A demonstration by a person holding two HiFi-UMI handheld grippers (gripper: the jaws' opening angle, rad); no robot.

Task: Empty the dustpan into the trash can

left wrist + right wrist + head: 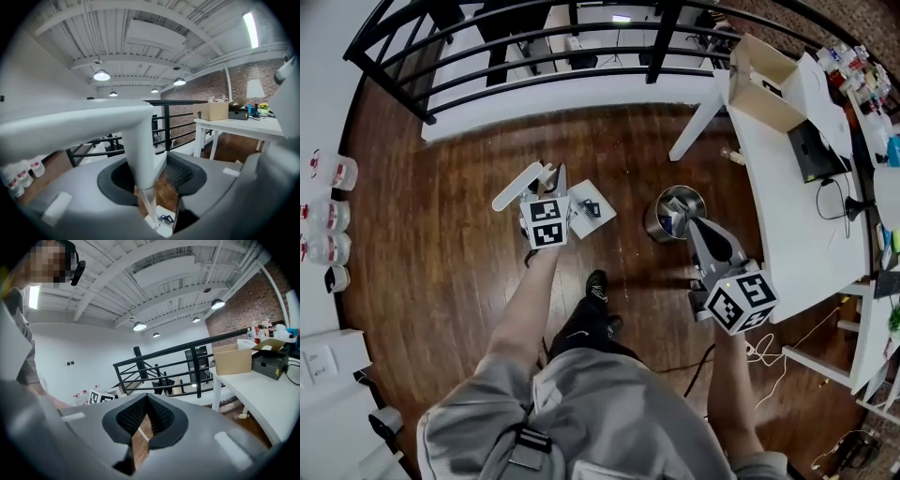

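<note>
In the head view my left gripper (553, 176) is shut on the white handle (517, 185) of the dustpan. Its flat white pan (592, 208) hangs just right of the gripper, above the wood floor. In the left gripper view the handle's stem (140, 150) runs down between the jaws, against the right pad, and the pan (165, 219) shows below. The round metal trash can (673, 214) stands to the right with some trash inside. My right gripper (699, 225) points at the can's near rim, shut and holding nothing (143, 423).
A white table (787, 216) carrying a cardboard box (764, 80) stands right of the can. A black railing (534, 37) closes off the far side. Bottles (328, 217) line the left wall. The person's shoe (596, 286) and loose cables (764, 352) are on the floor.
</note>
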